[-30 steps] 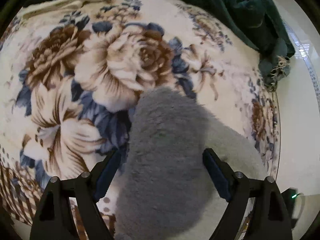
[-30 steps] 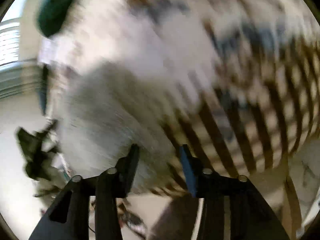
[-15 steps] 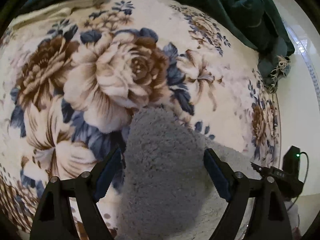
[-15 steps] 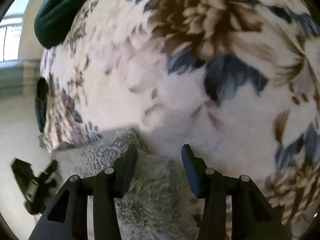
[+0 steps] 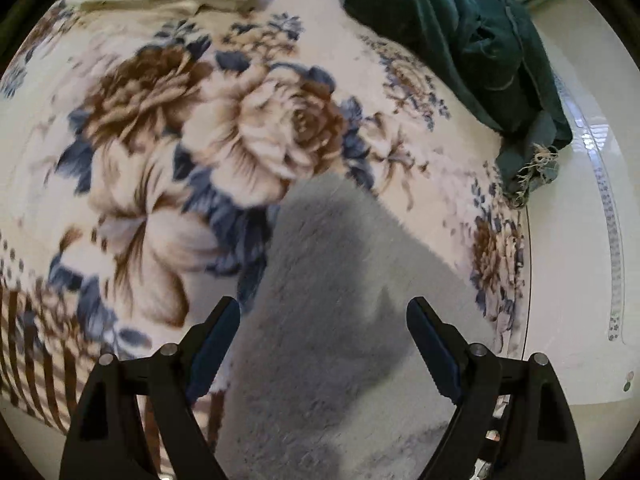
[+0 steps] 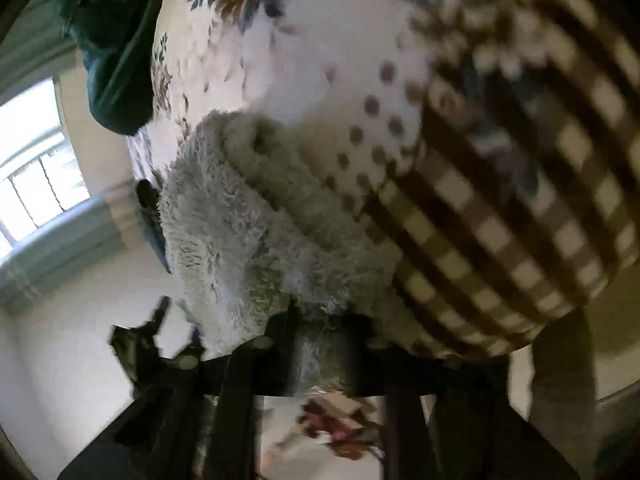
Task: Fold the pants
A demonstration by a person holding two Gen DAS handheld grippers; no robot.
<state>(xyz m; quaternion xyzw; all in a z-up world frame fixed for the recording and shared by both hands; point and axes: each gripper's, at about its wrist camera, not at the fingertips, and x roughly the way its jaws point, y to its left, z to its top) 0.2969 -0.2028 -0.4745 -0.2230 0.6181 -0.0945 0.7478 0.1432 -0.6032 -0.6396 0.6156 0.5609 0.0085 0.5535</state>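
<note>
Fluffy grey pants (image 5: 332,300) lie on a floral blanket (image 5: 240,128) near the bed's right edge. My left gripper (image 5: 324,340) hovers over them with its jaws wide; the fabric shows between the blue pads (image 5: 212,340) but they do not press on it. In the right wrist view the pants (image 6: 240,220) bunch at the blanket's checked border (image 6: 500,220). My right gripper (image 6: 320,344) is closing, and a tuft of the grey fabric is pinched between its fingers.
A dark green garment (image 5: 472,40) is heaped at the blanket's far right corner and also shows in the right wrist view (image 6: 116,40). Pale floor (image 5: 568,240) lies past the bed's edge. A blurred black device (image 6: 140,344) sits low by a bright window (image 6: 32,168).
My right gripper has dropped to the pants' edge at the checked border and closed on the fabric. The left view has shifted slightly; its jaws stay wide.
</note>
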